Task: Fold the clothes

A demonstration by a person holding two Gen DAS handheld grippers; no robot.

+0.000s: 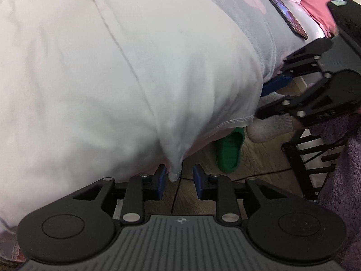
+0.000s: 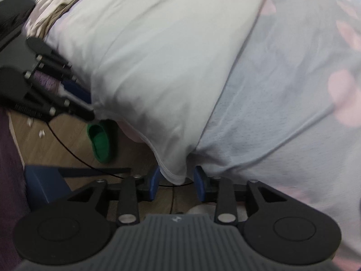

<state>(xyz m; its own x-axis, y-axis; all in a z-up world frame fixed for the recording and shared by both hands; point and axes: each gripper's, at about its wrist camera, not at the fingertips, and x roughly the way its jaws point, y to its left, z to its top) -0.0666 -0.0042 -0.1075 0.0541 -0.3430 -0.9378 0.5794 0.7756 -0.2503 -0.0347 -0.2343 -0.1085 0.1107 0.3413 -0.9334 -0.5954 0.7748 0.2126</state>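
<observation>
White garment (image 1: 112,72) lies spread over the gray, pink-spotted bedsheet (image 2: 304,85), its near edge spilling over the side of the bed toward both tools. Directly ahead of the left gripper (image 1: 179,181), one hanging hem corner (image 1: 176,171) droops between the blue pads, which stand apart with a gap on either side of the cloth, touching it at most on the left pad. The right gripper (image 2: 177,181) is likewise spread, with the other hem corner (image 2: 173,174) dangling between its pads and not yet pinched. Each tool seems lined up on its own corner so the two can close together and lift the edge evenly for a fold. Below the tools on the wooden floor sits a green slipper (image 1: 229,151), and a phone (image 1: 284,11) rests far ahead on the bed.
</observation>
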